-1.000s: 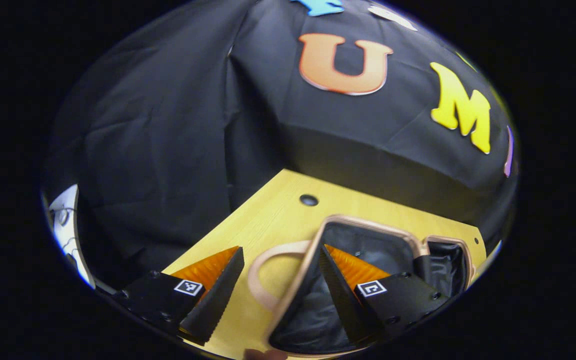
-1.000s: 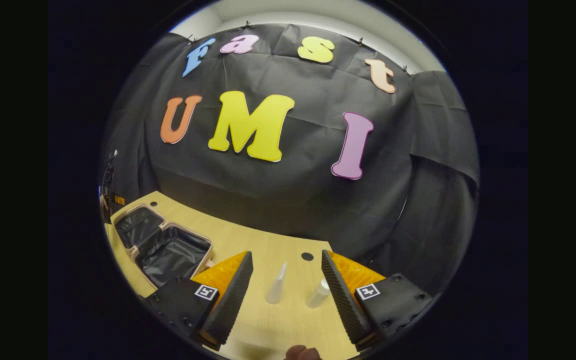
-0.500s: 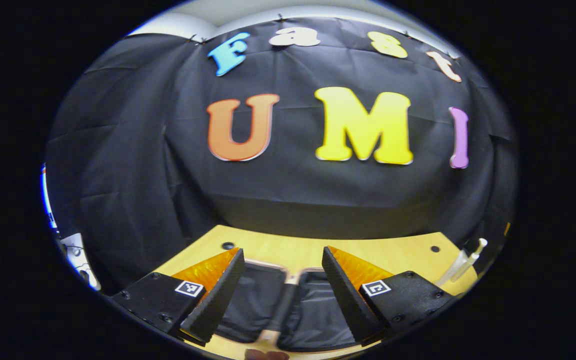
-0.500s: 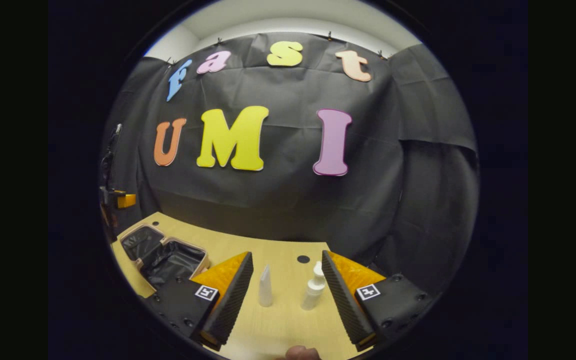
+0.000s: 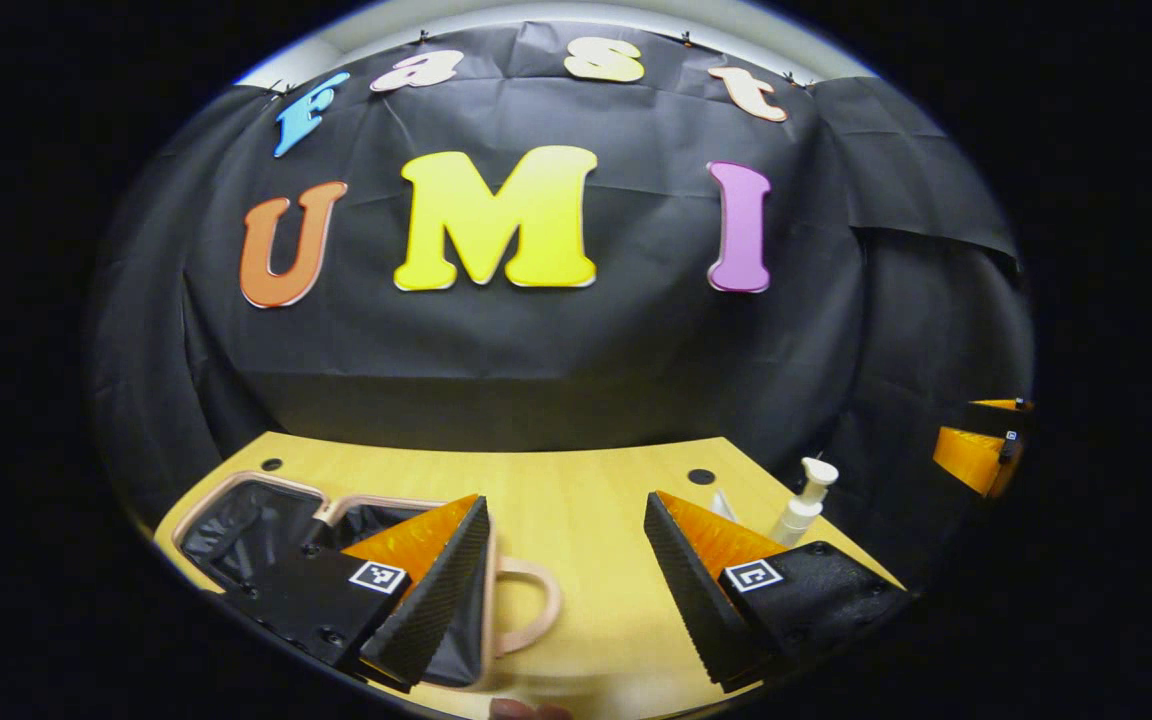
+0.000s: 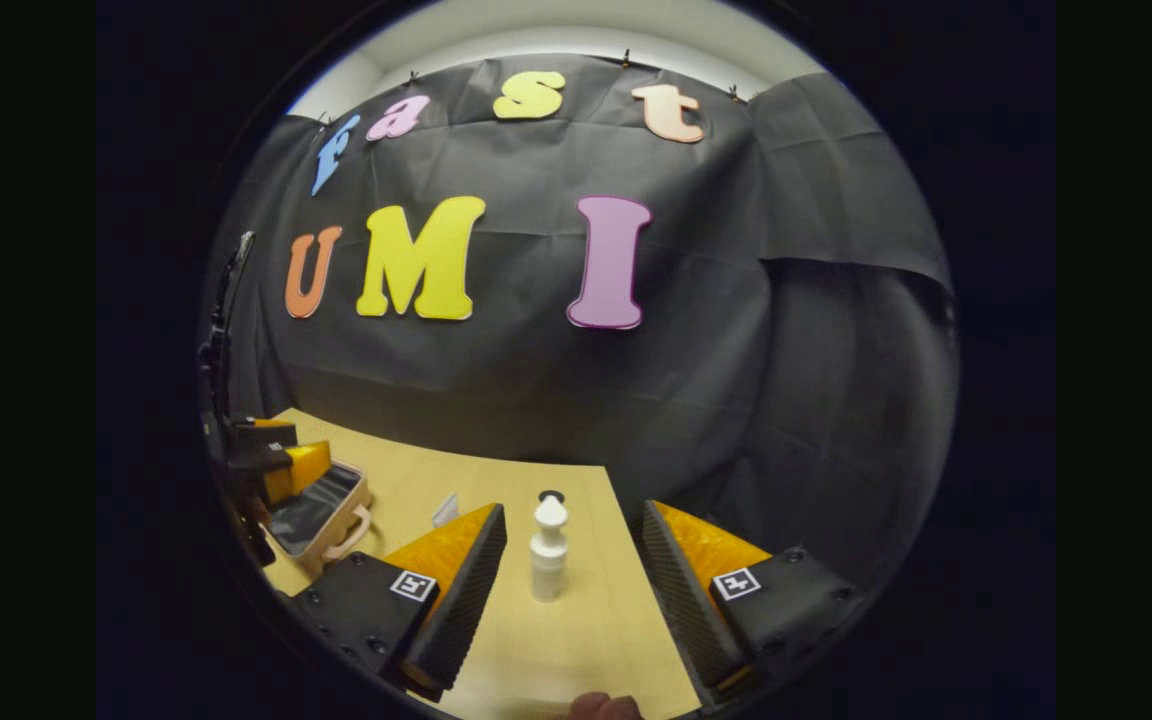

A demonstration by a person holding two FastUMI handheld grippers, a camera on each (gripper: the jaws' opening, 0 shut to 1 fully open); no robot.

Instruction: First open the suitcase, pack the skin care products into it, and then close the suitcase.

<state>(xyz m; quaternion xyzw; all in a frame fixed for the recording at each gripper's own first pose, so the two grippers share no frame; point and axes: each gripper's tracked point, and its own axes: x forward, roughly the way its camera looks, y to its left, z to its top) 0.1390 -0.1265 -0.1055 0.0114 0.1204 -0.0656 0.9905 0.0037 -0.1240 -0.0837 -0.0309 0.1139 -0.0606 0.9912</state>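
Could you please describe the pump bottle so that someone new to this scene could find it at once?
Start at the wooden table in front of the black cloth wall. Near its far right edge, between the right gripper's open fingers, stands a small white bottle, upright, close to a dark round hole. Its rounded pump top sets it apart from the flat pointed tube to its left.

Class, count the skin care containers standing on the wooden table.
2. A white pump bottle stands ahead of the right gripper's open jaws; a small white tube stands left of it, partly hidden. Others may be hidden.
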